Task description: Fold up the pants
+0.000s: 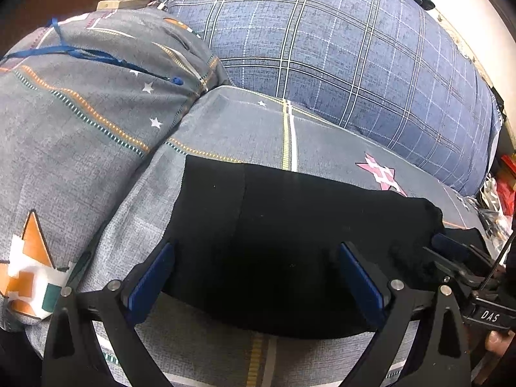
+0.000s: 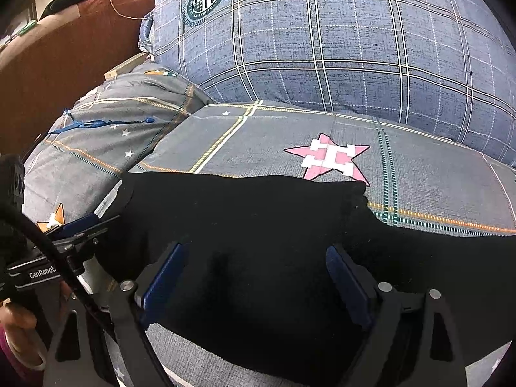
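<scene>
Both the left tongs [image 1: 256,277] and the right tongs [image 2: 256,277] stand spread wide, gripping nothing, over the black pants [image 1: 290,225] lying folded on the bed [image 1: 322,135]. Beyond the pants lies a pink star print [image 2: 329,158], then a blue plaid pillow [image 2: 338,38].

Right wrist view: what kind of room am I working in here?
Most likely a bedroom: the black pants lie on a bed sheet printed with stars, a plump plaid duvet behind, a pillow at left.
</scene>
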`<state>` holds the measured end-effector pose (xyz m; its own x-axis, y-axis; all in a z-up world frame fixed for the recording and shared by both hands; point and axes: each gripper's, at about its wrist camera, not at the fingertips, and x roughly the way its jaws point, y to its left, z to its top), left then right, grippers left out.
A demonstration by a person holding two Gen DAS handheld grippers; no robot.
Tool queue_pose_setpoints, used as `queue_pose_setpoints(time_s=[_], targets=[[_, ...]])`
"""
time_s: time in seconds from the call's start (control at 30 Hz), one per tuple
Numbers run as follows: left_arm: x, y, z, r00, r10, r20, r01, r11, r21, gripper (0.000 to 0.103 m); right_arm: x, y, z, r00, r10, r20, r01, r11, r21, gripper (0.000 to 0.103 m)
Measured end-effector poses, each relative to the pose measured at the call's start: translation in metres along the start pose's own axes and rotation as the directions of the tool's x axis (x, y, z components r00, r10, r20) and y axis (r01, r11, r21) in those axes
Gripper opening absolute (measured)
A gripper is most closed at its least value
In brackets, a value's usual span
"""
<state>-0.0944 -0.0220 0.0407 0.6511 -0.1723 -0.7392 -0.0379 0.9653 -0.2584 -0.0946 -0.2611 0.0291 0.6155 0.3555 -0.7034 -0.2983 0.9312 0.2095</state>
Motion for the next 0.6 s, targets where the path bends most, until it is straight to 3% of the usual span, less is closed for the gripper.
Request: queue_pose_setpoints(time_s=[0.6], targets=[[-0.003,0.012,0.001,0.999,-0.021,0.027,0.023,0.997,-0.069,0.102,-0.011,-0.004,-0.004,1.000,-0.006,0.023,0.006,1.000,-0.004,0.093]])
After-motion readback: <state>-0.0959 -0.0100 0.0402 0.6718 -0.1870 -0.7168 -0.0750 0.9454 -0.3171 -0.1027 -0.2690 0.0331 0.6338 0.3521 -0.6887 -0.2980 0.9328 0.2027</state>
